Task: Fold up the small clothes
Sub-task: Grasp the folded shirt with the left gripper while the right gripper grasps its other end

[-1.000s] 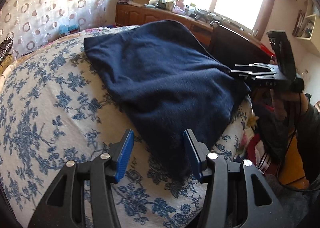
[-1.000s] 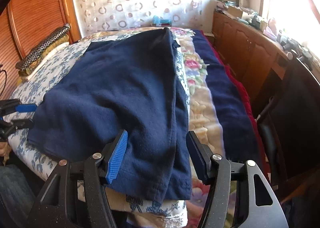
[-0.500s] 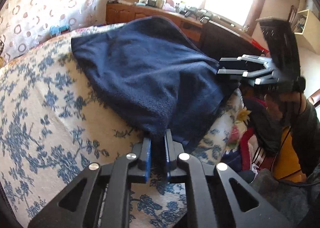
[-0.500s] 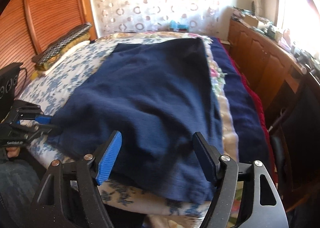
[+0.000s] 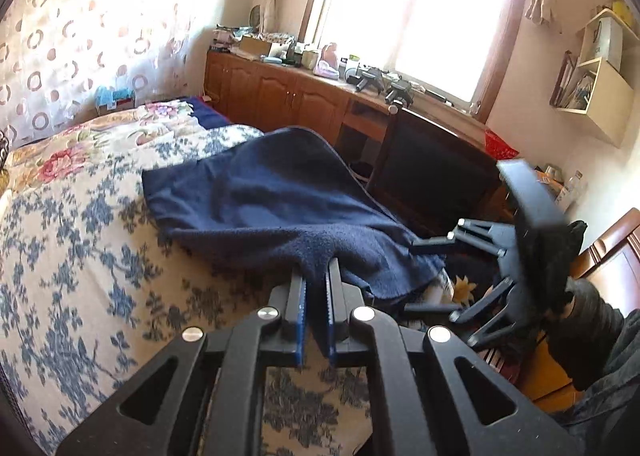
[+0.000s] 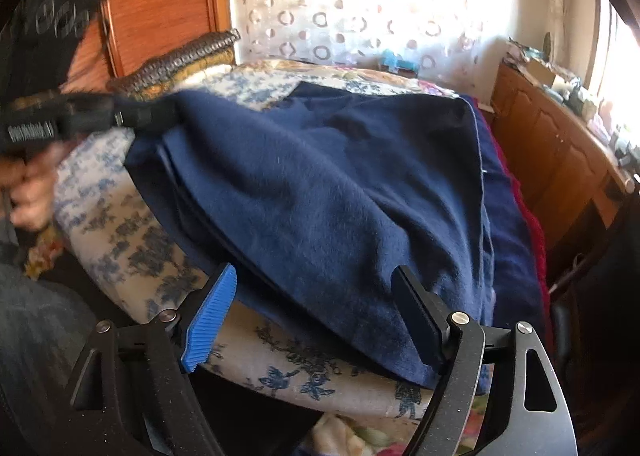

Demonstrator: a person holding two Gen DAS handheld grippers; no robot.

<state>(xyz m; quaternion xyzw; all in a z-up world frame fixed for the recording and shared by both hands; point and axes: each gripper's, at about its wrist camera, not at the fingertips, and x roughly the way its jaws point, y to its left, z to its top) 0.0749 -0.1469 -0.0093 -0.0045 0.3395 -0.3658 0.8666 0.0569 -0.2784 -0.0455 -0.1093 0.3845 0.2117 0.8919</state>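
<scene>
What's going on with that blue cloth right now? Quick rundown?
Left hand-held gripper shut on navy fleece garment, corner lifted. Right hand-held gripper open at near hem. Nothing in the way on floral bedspread.

The corner of the cloth (image 5: 280,207) pinched in the left claw (image 5: 316,288) is hidden between its pads. In the right wrist view that claw (image 6: 132,113) is a smear of motion blur, its tips lost against the cloth (image 6: 340,195), and the hand (image 6: 28,191) holding it is cut by the left edge. The right claw (image 5: 436,276) is blurred in the left wrist view. Small items on the tabletop (image 5: 360,91) under the window are too small to tell. The cloth covers part of the bed (image 6: 132,252).
</scene>
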